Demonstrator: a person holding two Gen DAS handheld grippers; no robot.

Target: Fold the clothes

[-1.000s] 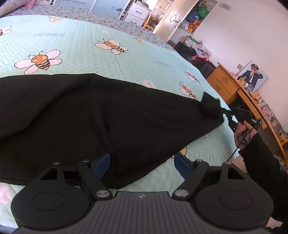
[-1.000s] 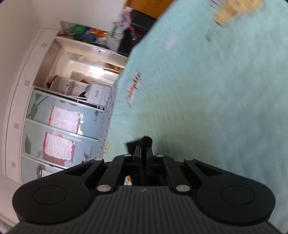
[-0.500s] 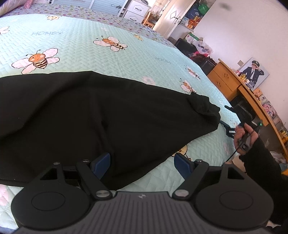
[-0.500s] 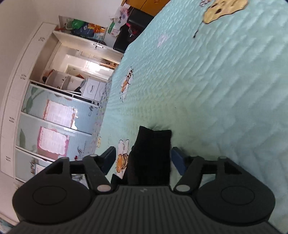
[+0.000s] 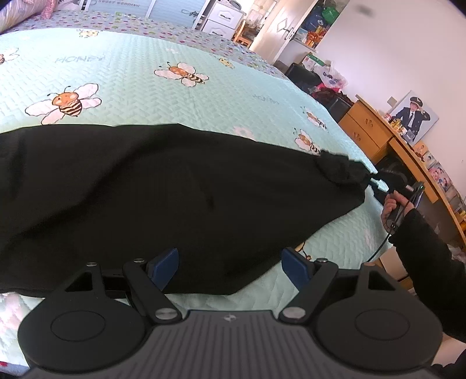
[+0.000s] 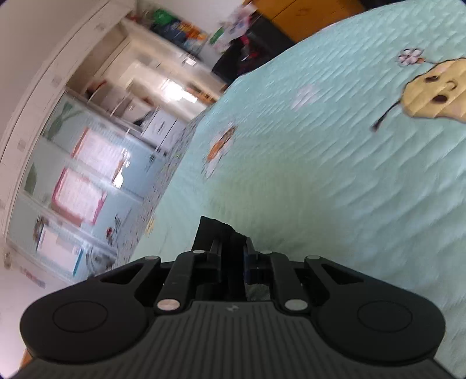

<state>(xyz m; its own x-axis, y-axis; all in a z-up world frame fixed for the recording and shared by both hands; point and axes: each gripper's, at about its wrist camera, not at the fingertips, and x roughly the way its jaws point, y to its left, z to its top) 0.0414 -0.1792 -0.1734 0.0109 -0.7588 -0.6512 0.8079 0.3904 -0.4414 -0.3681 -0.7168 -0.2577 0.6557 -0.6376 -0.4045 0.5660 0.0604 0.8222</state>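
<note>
A black garment (image 5: 174, 189) lies spread across the mint bee-print bedspread (image 5: 145, 81). My left gripper (image 5: 230, 262) hovers open over the garment's near edge, its blue pads (image 5: 163, 262) on either side of the cloth without pressing it. At the far right, my right gripper (image 5: 390, 177), held by a hand (image 5: 393, 207), has the garment's right corner. In the right wrist view that gripper (image 6: 233, 242) is closing, its jaws nearly together on a bunched tip of black cloth (image 6: 212, 230) above the bedspread (image 6: 320, 175).
A wooden desk (image 5: 378, 131) with a framed portrait (image 5: 413, 116) stands beyond the bed's right edge. Dark bags (image 5: 303, 77) and white drawers (image 5: 224, 17) sit at the far end. A wardrobe with pale blue doors (image 6: 87, 160) lines the wall.
The right gripper opened around the garment's corner half a second ago and has since closed on it again, shifting sideways. The corner is drawn out to the right. The left gripper has not moved.
</note>
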